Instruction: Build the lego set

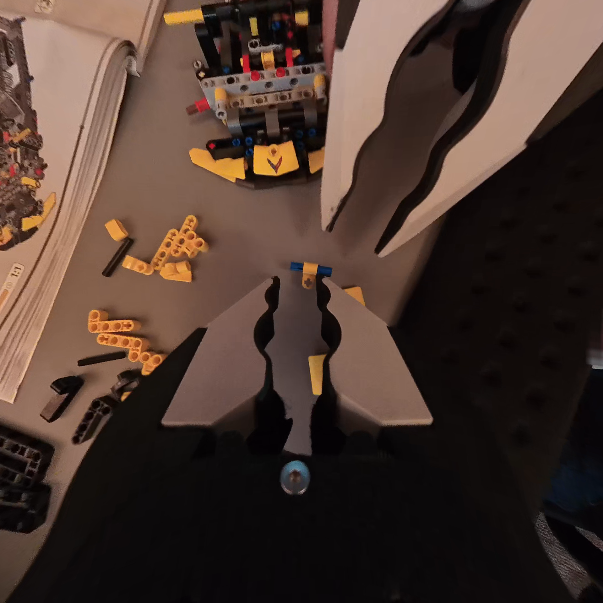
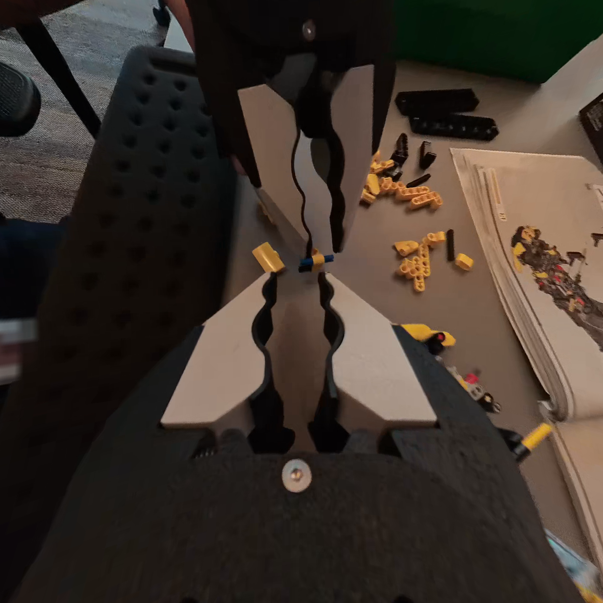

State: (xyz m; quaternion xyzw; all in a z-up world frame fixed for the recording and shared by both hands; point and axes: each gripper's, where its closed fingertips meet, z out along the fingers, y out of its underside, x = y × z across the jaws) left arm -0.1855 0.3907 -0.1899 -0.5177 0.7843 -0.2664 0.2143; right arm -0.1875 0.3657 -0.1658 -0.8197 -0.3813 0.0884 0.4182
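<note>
Chassis [image 1: 264, 94] part-built, nose panels on; beyond its nose loose yellow beams [image 1: 179, 244] wait, and both grippers, left [image 1: 298, 280] and right [image 2: 297, 275], gape around the blue-pinned yellow connector [image 1: 310, 270]

The open instruction booklet [image 1: 70, 137] bears small print (too blurred to read), as does its scale marker.

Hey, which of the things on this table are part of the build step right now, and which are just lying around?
In use:
small yellow connector on a blue pin
left gripper
right gripper
part-built black and yellow car model

Lying about:
open instruction booklet
loose yellow beams
black axle rod
</note>
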